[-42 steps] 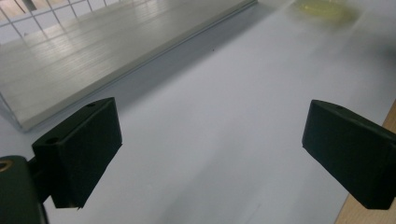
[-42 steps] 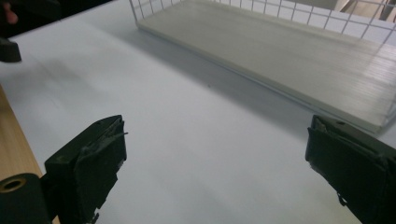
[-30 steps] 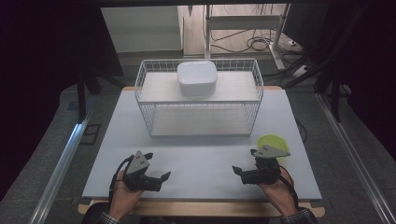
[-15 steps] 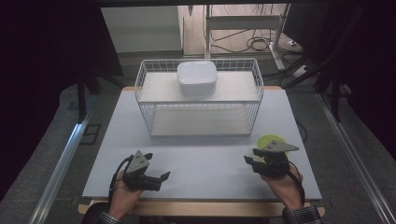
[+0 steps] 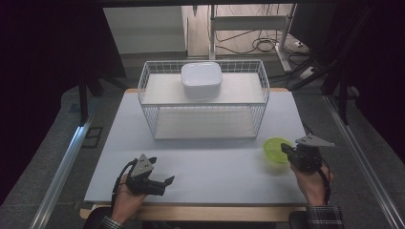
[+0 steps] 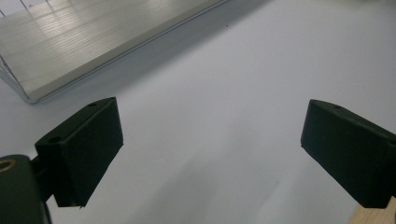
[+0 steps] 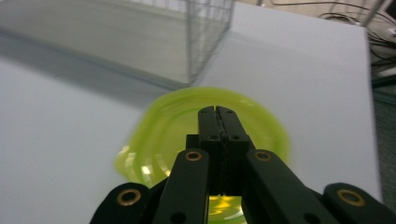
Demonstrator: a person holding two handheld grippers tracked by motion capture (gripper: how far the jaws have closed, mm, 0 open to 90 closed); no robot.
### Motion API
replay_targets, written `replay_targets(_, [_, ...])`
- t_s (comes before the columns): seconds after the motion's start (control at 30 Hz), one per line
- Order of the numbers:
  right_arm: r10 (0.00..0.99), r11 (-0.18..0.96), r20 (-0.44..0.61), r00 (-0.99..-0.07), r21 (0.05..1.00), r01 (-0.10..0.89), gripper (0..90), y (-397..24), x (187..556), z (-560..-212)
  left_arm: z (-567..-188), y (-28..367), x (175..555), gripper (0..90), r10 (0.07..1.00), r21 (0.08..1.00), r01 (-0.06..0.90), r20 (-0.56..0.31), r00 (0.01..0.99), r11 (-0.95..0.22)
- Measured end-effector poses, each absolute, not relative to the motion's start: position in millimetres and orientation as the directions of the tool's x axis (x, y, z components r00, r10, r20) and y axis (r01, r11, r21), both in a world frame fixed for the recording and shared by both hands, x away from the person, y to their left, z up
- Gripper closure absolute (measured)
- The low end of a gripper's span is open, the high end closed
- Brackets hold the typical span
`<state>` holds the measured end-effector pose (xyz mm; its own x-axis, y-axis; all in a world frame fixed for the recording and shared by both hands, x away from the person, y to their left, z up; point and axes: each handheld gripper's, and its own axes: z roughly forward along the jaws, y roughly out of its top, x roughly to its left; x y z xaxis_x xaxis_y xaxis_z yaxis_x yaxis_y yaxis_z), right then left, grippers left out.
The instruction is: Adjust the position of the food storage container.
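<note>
The right tool [image 5: 288,151] had just been closing, and in the right gripper view its jaws met on the near rim of the lime-green plastic bowl [image 7: 187,135], which sat just off the front right corner of the wire basket [image 5: 157,107]. The bite looked thin, a pinch on the rim alone, so the bowl could swing, tip or slip free if lifted fast; its far edge might also catch the basket's wire wall on the way over. The left tool [image 5: 155,183] rested well in front of the basket's left end, jaws wide apart with nothing between them. Count: 1 green bowl, 1 white square dish [image 5: 201,78] on the basket's upper shelf, 1 basket, 2 tools, 1 tabletop [image 5: 215,167].
</note>
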<state>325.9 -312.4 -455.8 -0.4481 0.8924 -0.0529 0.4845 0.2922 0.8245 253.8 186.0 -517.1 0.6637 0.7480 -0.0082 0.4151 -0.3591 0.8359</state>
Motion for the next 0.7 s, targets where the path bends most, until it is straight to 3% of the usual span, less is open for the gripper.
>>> replay_targets(0.37, [0.941, 0.219, -0.030, -0.336, 0.812, 0.541, 89.6, -350, 340, -466, -518, 185, 254, 5.5, 0.746, 0.832, 0.420, -0.010, 0.665, -0.363])
replay_targets(0.7, [0.943, 0.214, -0.012, -0.331, 0.786, 0.580, 89.5, -355, 348, -477, -519, 183, 254, 5.5, 0.744, 0.827, 0.421, -0.005, 0.668, -0.373])
